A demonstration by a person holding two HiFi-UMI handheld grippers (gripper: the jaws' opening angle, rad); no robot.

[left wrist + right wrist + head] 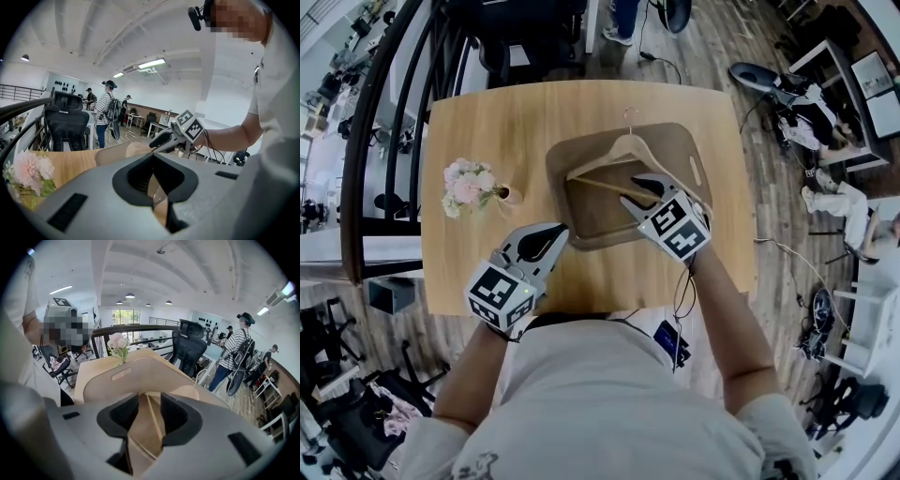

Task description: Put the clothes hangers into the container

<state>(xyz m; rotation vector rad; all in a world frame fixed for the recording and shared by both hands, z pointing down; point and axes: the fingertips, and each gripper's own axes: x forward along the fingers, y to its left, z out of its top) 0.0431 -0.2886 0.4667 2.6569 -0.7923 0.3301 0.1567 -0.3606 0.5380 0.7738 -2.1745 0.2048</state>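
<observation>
A wooden clothes hanger (623,150) lies inside the shallow wooden tray (686,141) on the table, hook pointing to the far edge. My right gripper (635,189) hovers over the tray's near right part, open, with the hanger's bottom bar (155,420) running through the gap between its jaws and no pad pressing on it. The tray's wall with its handle slot (121,374) rises just ahead in the right gripper view. My left gripper (562,231) is shut with nothing in it, over the table at the tray's near left corner, and it looks toward the right gripper (158,140).
A small vase of pink flowers (469,187) stands on the wooden table (478,272) left of the tray. A black railing (389,141) runs past the table's left side. An office chair (68,124) and several people stand beyond the far edge.
</observation>
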